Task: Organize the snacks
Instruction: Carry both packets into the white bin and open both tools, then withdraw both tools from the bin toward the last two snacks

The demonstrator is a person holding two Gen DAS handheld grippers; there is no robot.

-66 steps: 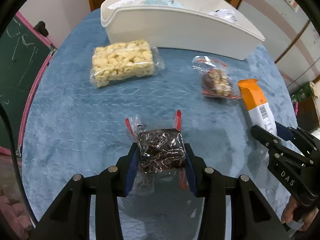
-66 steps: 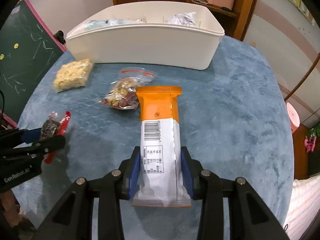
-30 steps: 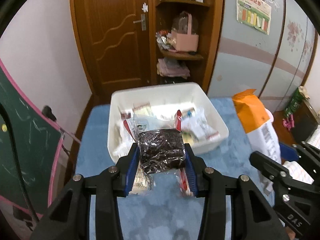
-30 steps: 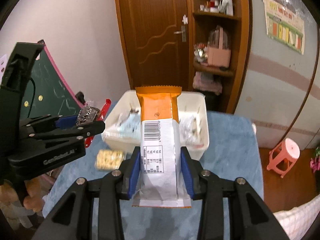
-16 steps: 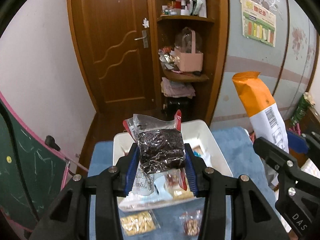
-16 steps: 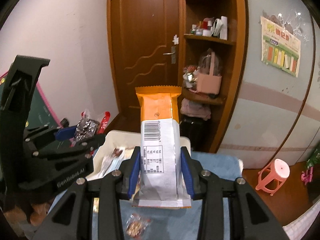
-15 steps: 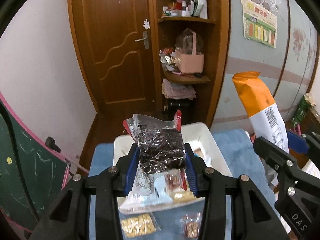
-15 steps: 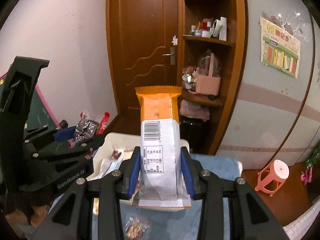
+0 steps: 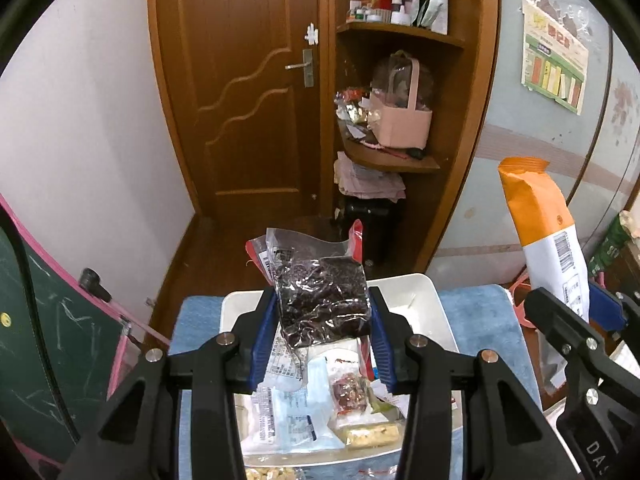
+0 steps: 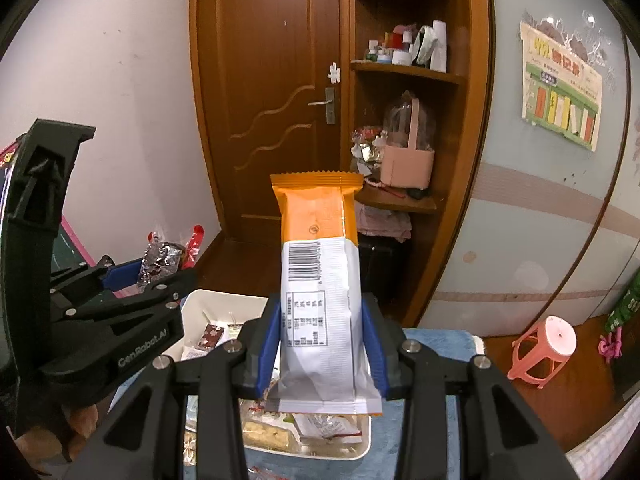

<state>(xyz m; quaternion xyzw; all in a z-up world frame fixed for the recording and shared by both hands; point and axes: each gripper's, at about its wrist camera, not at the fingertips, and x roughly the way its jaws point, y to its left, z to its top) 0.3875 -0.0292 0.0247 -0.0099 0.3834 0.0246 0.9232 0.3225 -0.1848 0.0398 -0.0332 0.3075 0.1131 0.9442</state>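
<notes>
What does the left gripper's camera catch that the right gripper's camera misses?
Only the left view shows the dark snack pack head-on between the left gripper pads, and the green chalkboard. Only the right view shows the pink stool and the barcode face of the orange-and-white packet in the right gripper. Both show the white bin, door and shelf.

At frame centre the left gripper (image 9: 323,322) clamps a dark snack packet (image 9: 323,304) above the white bin (image 9: 436,300), while an orange-and-white packet (image 9: 548,240) stands at right.
</notes>
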